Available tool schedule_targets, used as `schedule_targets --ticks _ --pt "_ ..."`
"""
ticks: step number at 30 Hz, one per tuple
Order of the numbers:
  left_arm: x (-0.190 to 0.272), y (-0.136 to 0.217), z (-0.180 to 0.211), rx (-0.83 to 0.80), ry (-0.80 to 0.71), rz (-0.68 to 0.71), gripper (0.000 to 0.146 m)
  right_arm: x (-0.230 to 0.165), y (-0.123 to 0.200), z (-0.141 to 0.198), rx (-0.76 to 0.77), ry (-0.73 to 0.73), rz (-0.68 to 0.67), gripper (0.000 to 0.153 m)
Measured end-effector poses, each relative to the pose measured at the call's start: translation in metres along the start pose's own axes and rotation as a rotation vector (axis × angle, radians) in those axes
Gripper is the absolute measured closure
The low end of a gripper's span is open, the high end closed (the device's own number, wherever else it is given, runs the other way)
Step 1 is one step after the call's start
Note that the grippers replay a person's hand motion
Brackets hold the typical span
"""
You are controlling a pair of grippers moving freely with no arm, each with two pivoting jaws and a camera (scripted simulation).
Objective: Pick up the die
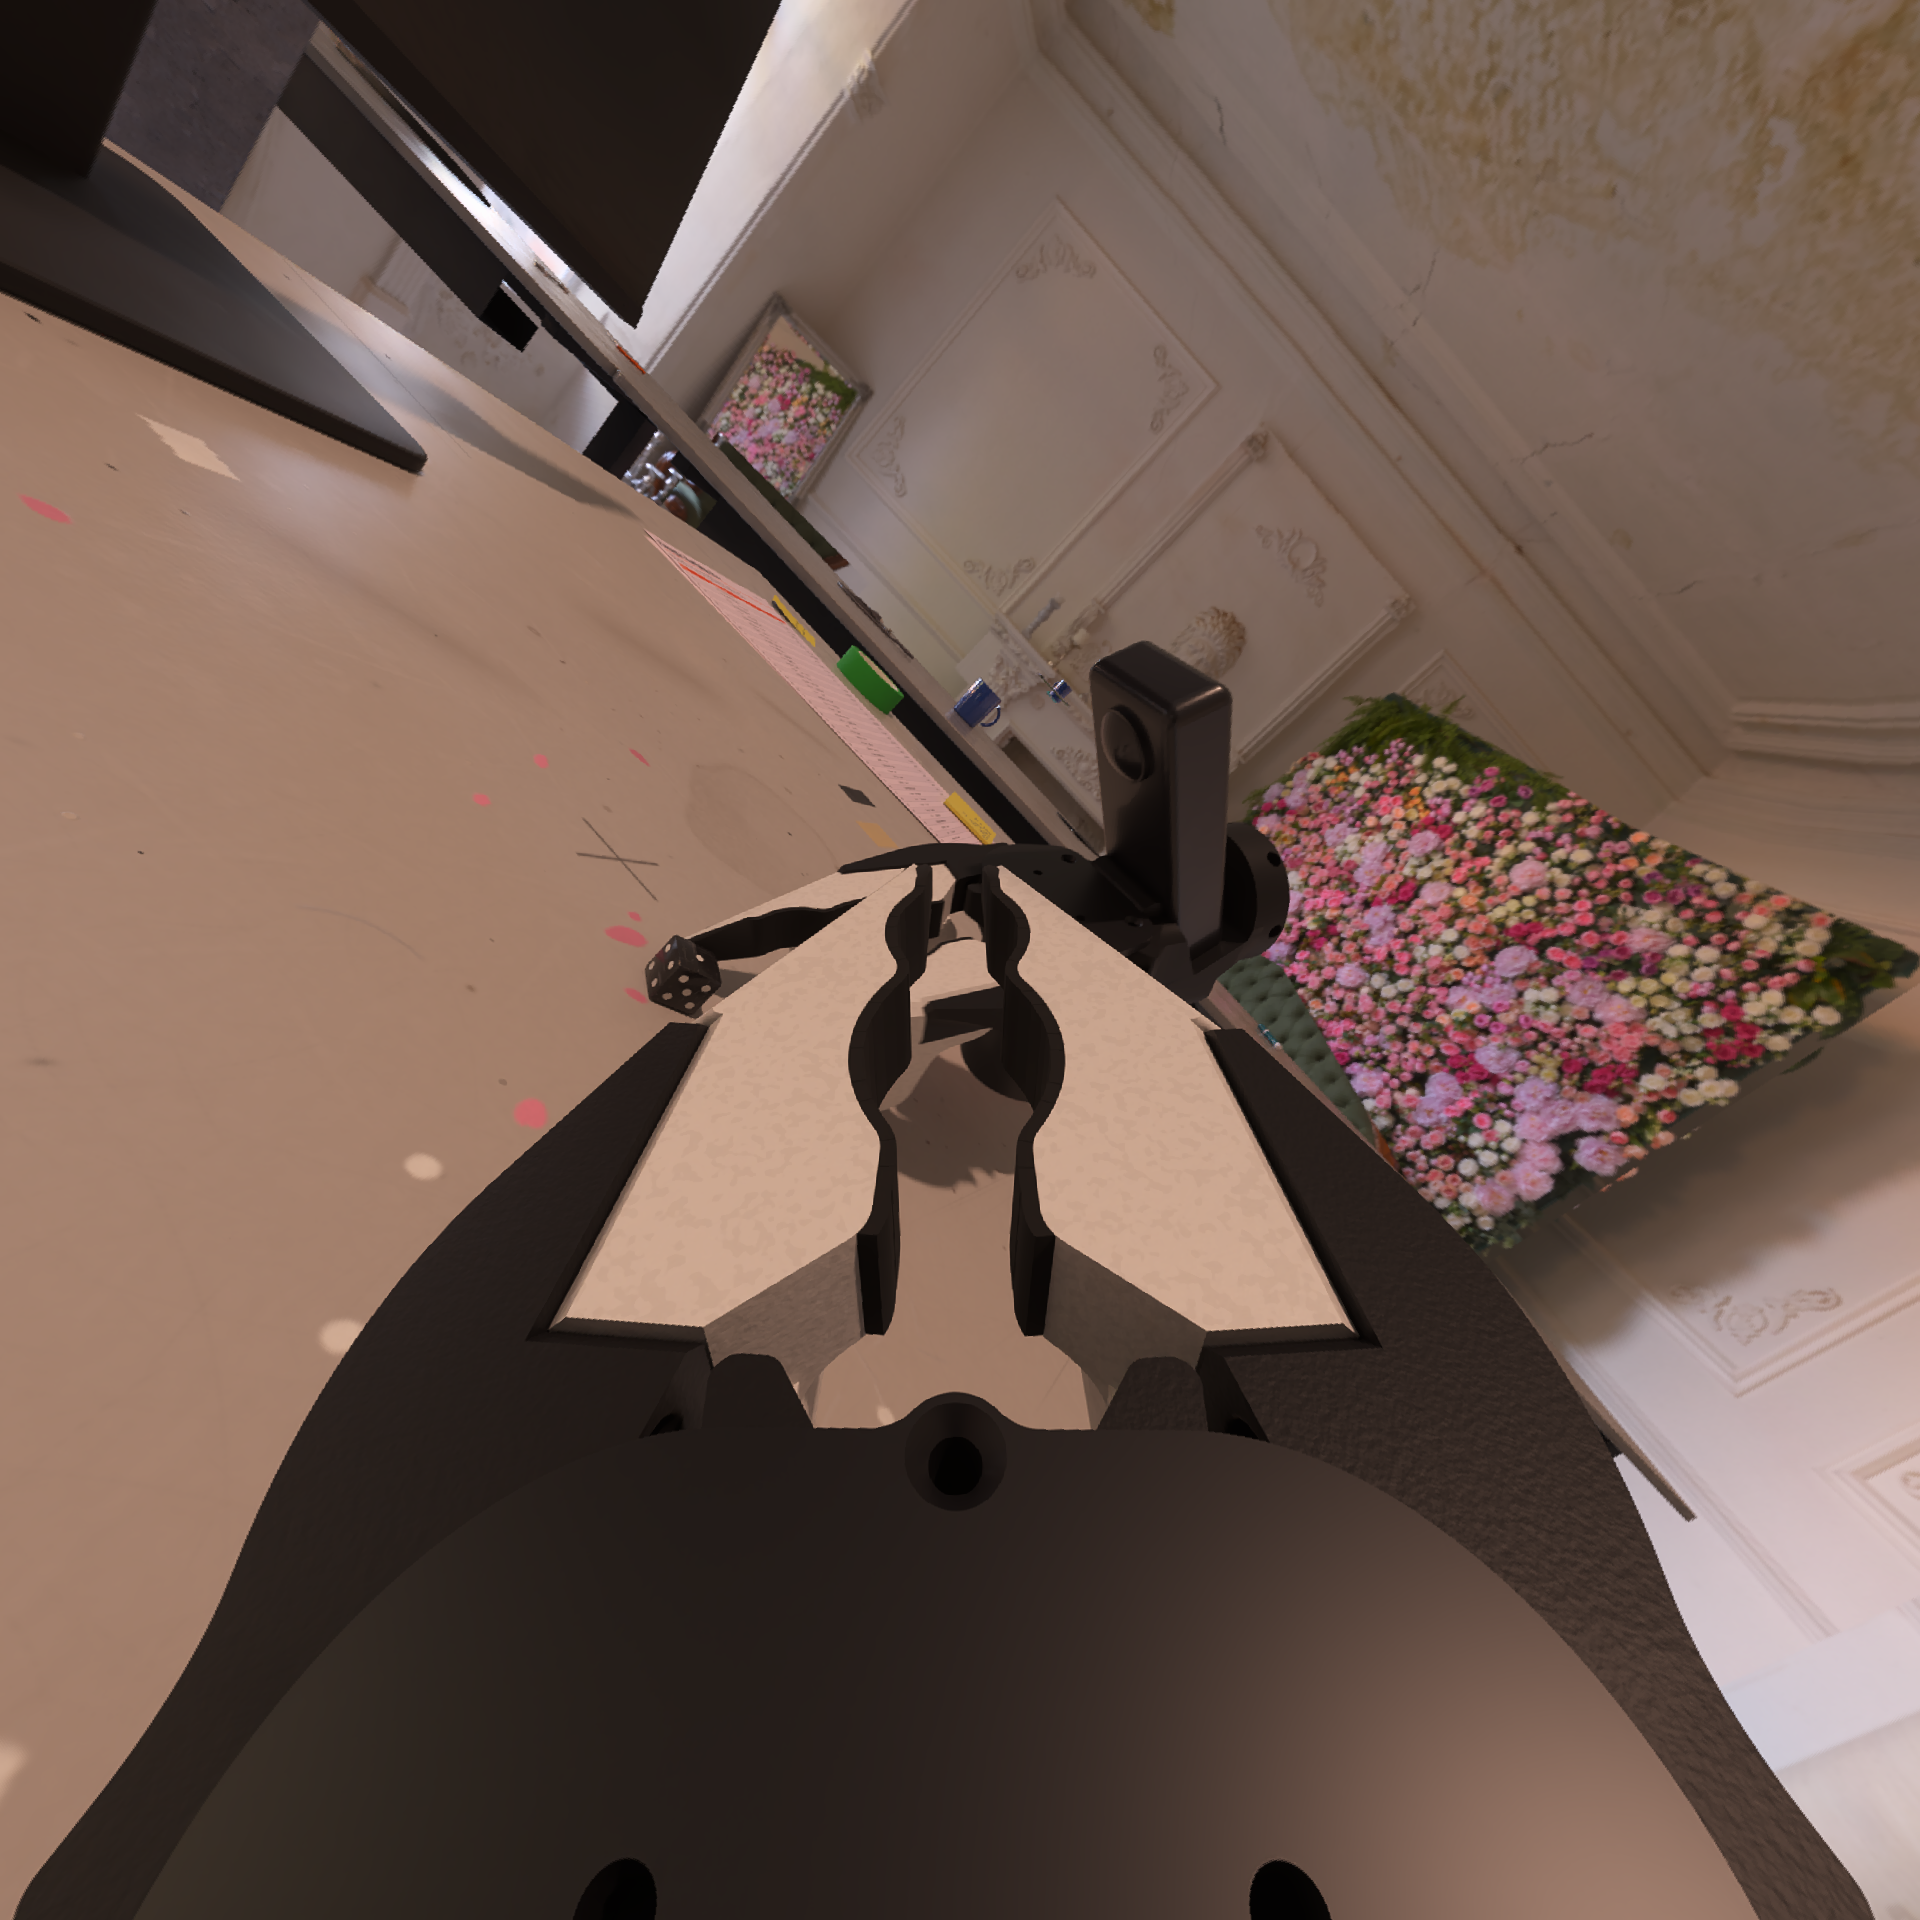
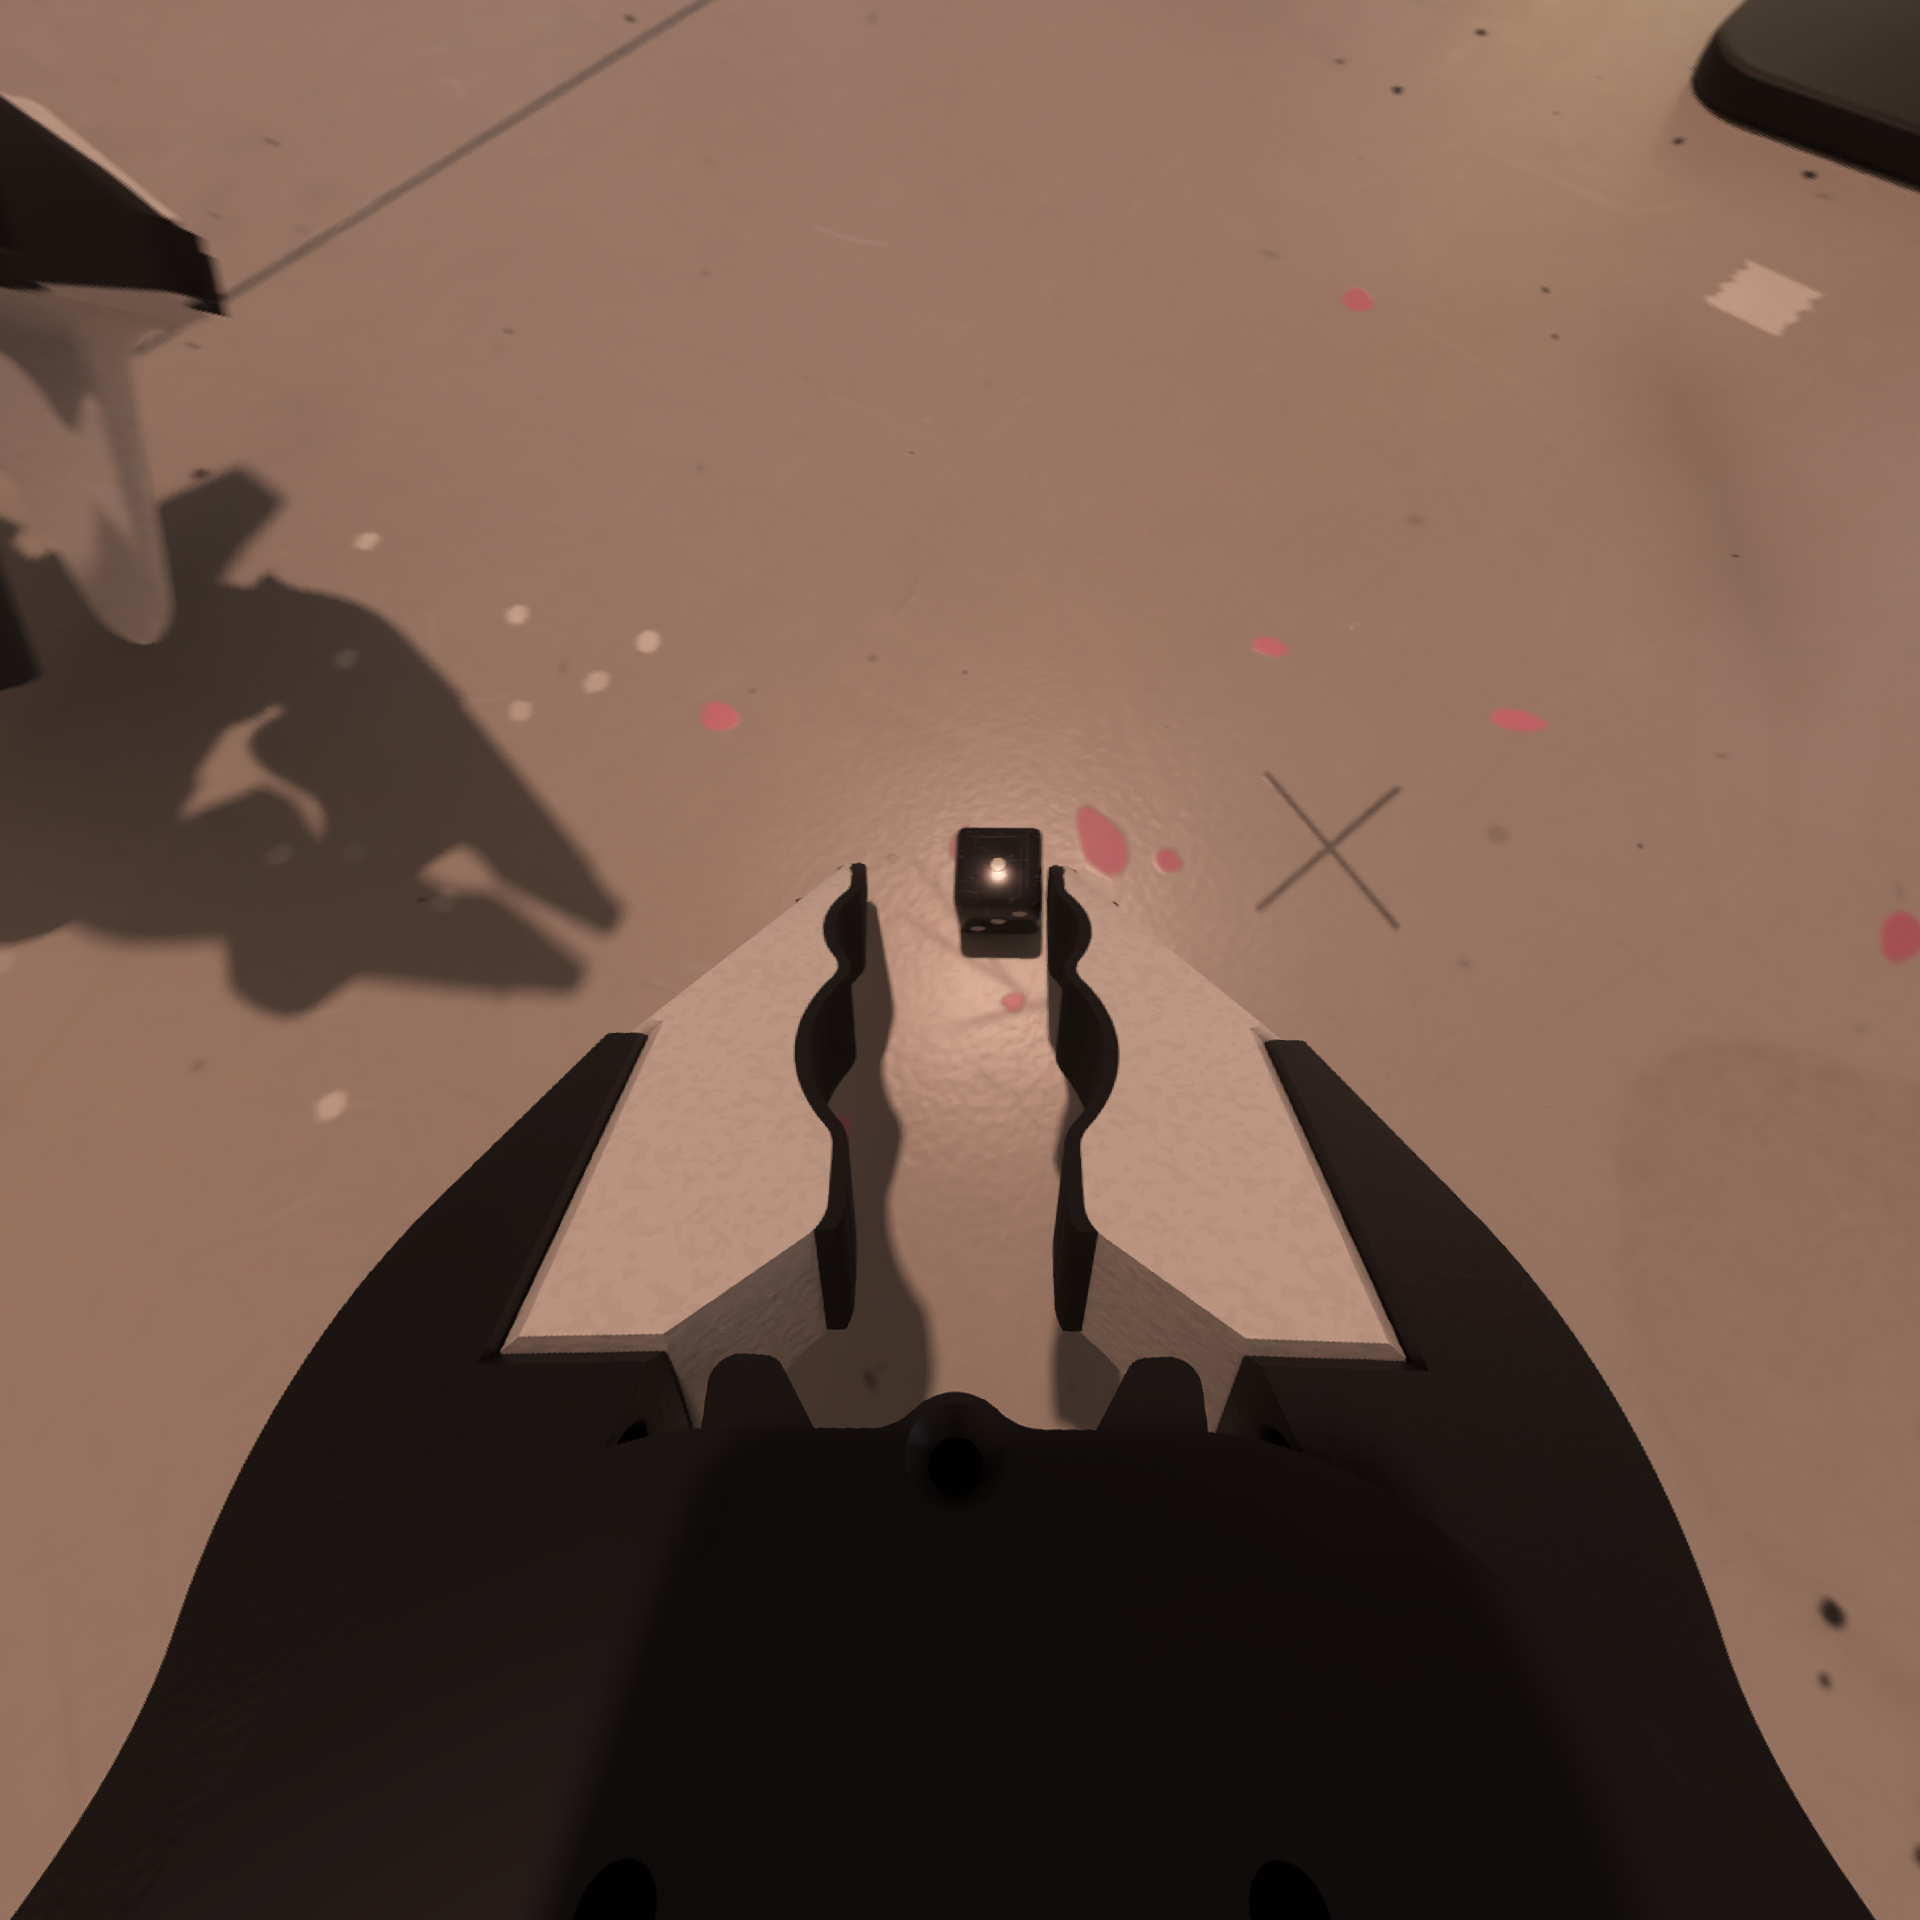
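The die [image 2: 997,888] is a small black cube with white pips, lying on the tan table [image 2: 1039,416]. My right gripper [image 2: 956,876] is open and points down at the table. The die sits between its fingertips, close to the right finger [image 2: 1065,935]. In the left wrist view the die [image 1: 683,975] lies left of my left gripper [image 1: 956,878], which is open, empty and apart from the die. The right gripper's dark body [image 1: 1164,790] shows beyond the left gripper's fingertips, one of its fingers reaching down beside the die.
A pencilled X mark [image 2: 1330,852] lies right of the die. A dark flat base [image 2: 1818,73] sits at the far right corner. A green tape roll [image 1: 868,677] and a blue mug [image 1: 977,707] stand near the table's far edge. Pink paint spots dot the surface.
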State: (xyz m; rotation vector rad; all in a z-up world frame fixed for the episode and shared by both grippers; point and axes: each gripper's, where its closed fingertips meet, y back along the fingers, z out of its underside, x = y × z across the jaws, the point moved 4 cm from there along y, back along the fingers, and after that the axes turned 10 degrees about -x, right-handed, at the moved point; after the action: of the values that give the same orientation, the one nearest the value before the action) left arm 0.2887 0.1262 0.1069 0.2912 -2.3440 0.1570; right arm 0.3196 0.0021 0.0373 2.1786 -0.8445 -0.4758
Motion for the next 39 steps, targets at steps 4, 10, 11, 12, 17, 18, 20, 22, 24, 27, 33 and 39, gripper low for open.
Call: schedule_targets --ticks 4,10,11,12,17,18,20,22,24,27,33,39 --pt "-0.001 0.000 -0.002 0.016 0.020 0.014 0.137 0.006 -0.006 -0.003 -0.014 0.007 0.045 0.137" --pt "0.001 -0.006 -0.005 0.004 -0.002 0.039 0.137 0.005 0.020 -0.038 0.246 -0.004 -0.135 0.136" --pt "0.002 -0.009 -0.005 -0.005 -0.015 0.047 0.137 0.007 0.032 -0.047 0.338 -0.009 -0.181 0.136" --pt "0.002 -0.013 -0.005 -0.017 -0.028 0.053 0.137 0.011 0.044 -0.054 0.424 -0.018 -0.224 0.136" --pt "0.000 -0.035 -0.004 -0.115 -0.102 0.044 0.137 0.030 0.080 -0.050 0.585 -0.241 -0.570 0.136" --pt "0.000 -0.040 -0.003 -0.134 -0.118 0.051 0.137 0.032 0.084 -0.046 0.605 -0.299 -0.622 0.136" --pt "0.000 -0.050 -0.003 -0.166 -0.146 0.068 0.137 0.033 0.089 -0.037 0.608 -0.363 -0.669 0.136" --pt "-0.001 -0.058 -0.002 -0.195 -0.168 0.087 0.137 0.036 0.093 -0.031 0.606 -0.377 -0.662 0.136" --pt "-0.003 -0.065 0.000 -0.217 -0.184 0.095 0.137 0.042 0.094 -0.032 0.622 -0.366 -0.615 0.136" --pt "-0.015 -0.069 -0.002 -0.226 -0.244 0.004 0.137 0.053 0.085 -0.047 0.651 -0.290 -0.547 0.136" --pt "-0.038 -0.074 -0.050 -0.057 -0.142 -0.066 0.137 0.090 0.080 -0.112 0.847 -0.331 -0.776 0.136" --pt "-0.053 -0.069 -0.036 -0.066 -0.092 -0.054 0.137 0.071 0.054 -0.088 0.634 -0.253 -0.756 0.136"
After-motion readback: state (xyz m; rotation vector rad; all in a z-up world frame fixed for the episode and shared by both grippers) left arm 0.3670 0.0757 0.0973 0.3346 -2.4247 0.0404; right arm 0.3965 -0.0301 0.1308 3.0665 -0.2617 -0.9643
